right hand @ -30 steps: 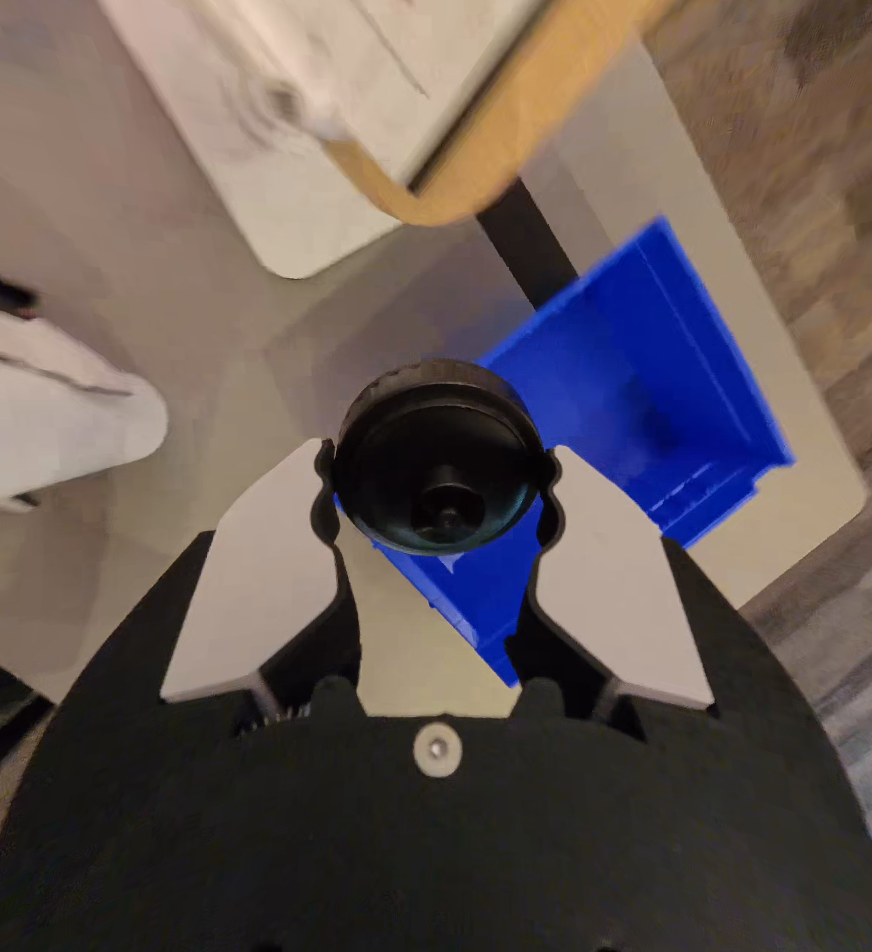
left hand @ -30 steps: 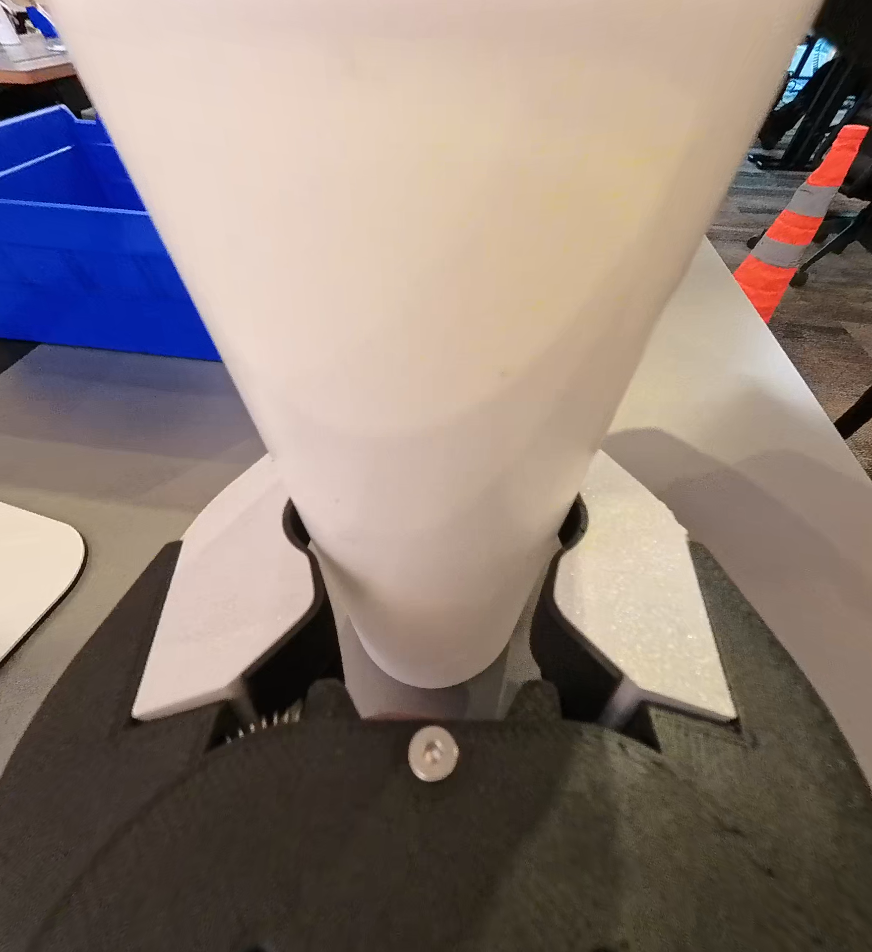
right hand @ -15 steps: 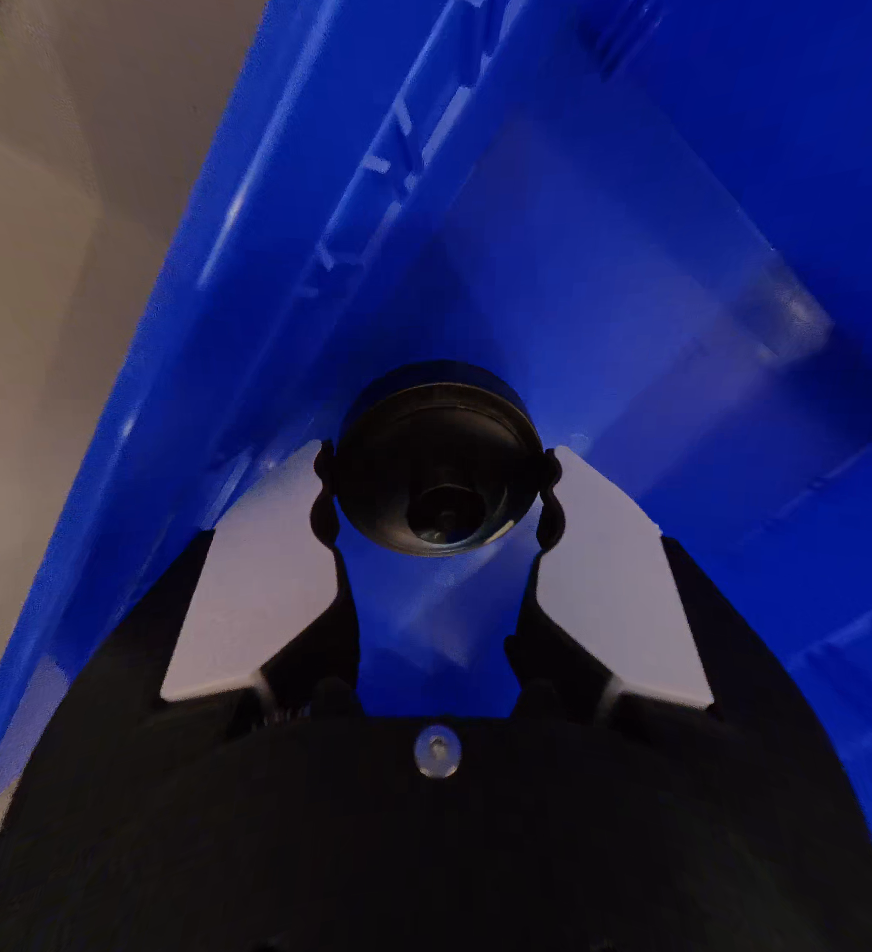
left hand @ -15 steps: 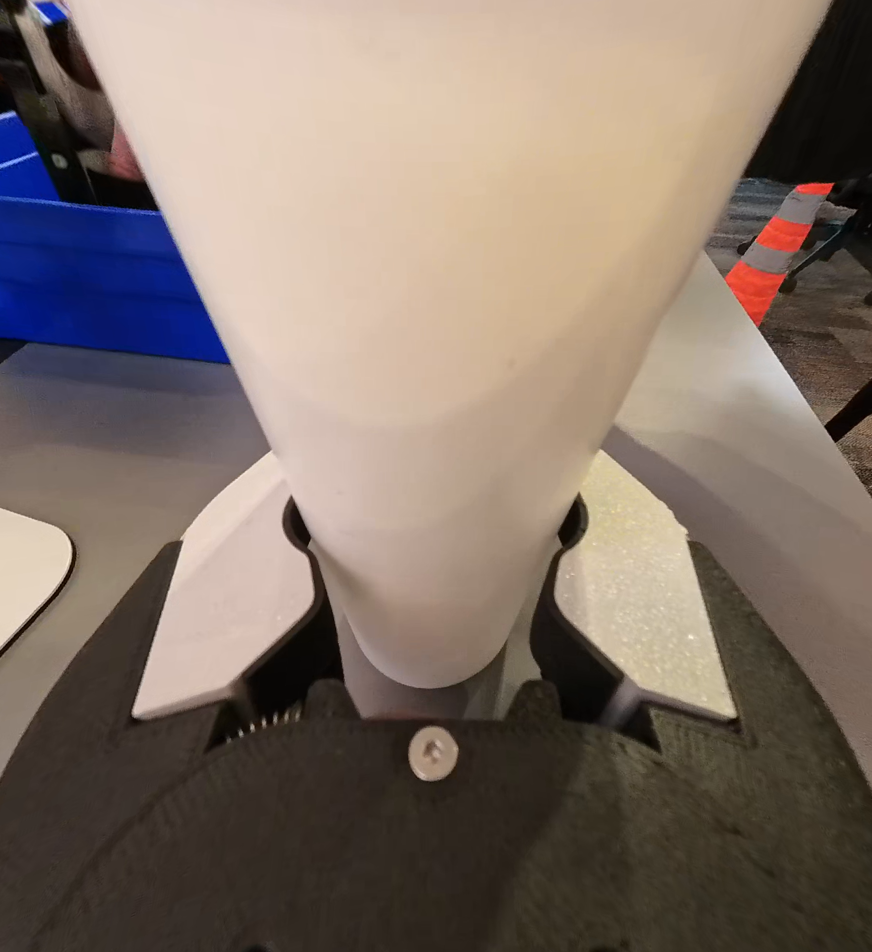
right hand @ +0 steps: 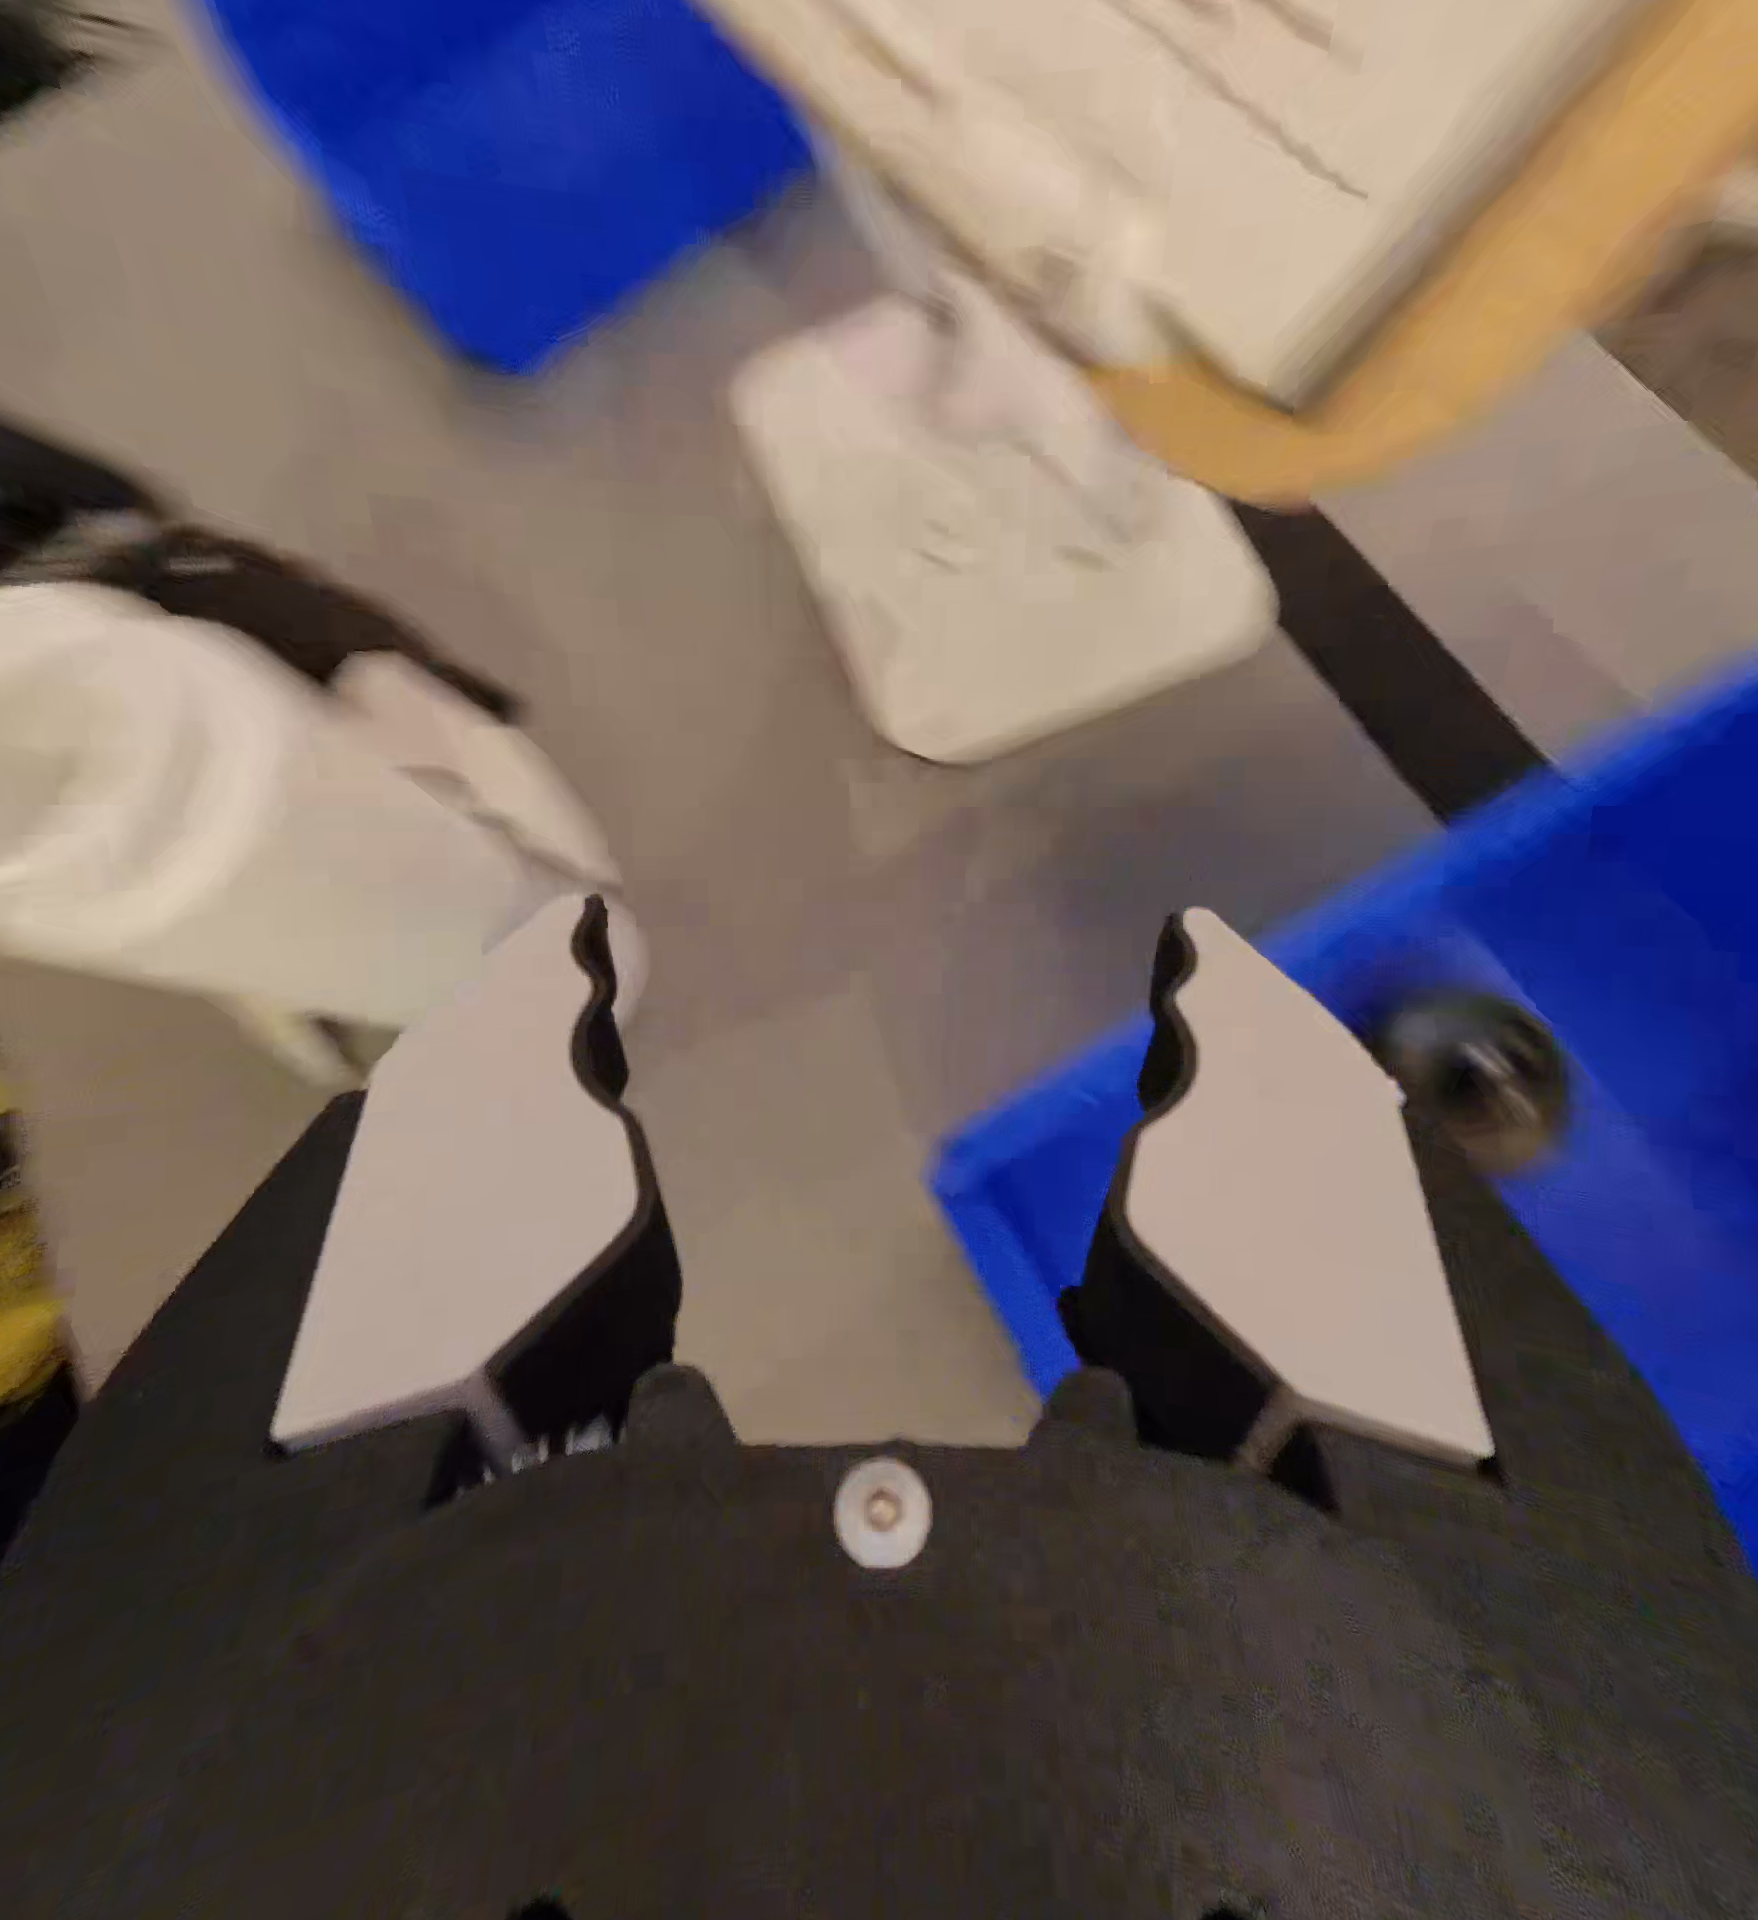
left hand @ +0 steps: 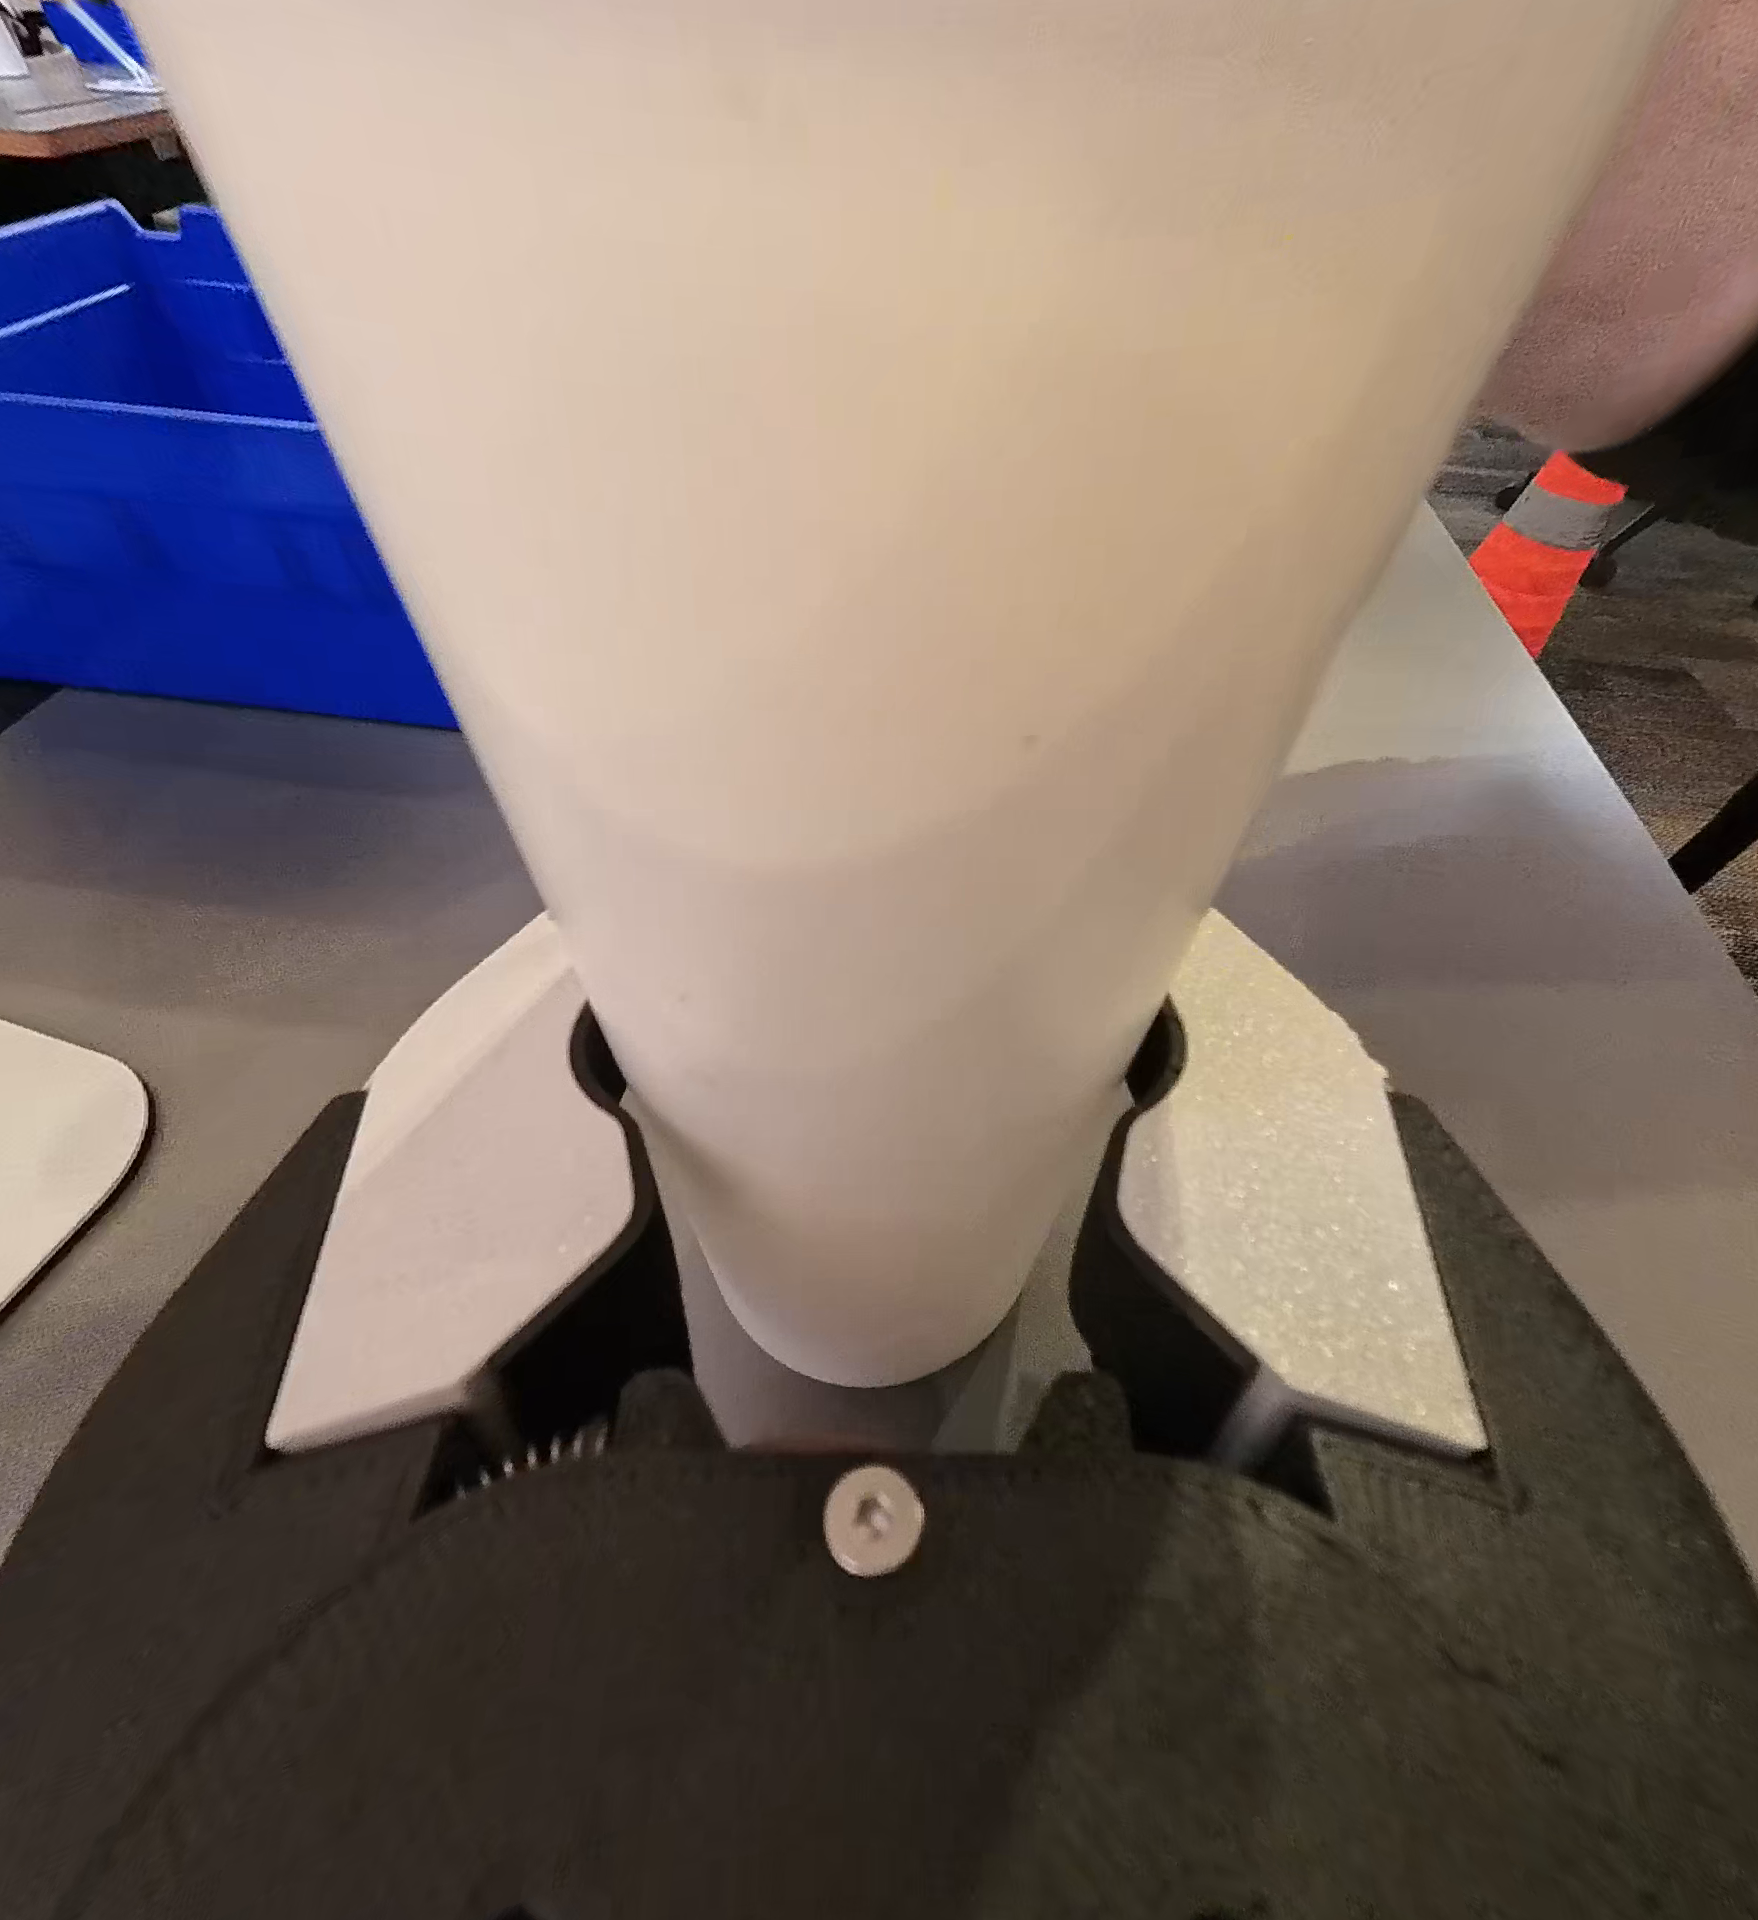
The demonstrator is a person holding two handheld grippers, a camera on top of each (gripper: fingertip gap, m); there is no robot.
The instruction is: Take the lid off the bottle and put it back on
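Left gripper (left hand: 875,1049) clamps white bottle (left hand: 854,582). Right gripper (right hand: 880,966) spread wide, empty; black lid (right hand: 1477,1075) lies in blue bin (right hand: 1633,935).

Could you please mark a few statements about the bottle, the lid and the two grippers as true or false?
1. The left gripper is shut on the white bottle. True.
2. The right gripper holds the black lid. False: its jaws stand open and empty.
3. The lid lies inside a blue bin. True.
4. The lid sits on the bottle. False: the bottle's mouth is open and the lid is apart from it.
5. An orange cone stands on the floor beyond the table. True.
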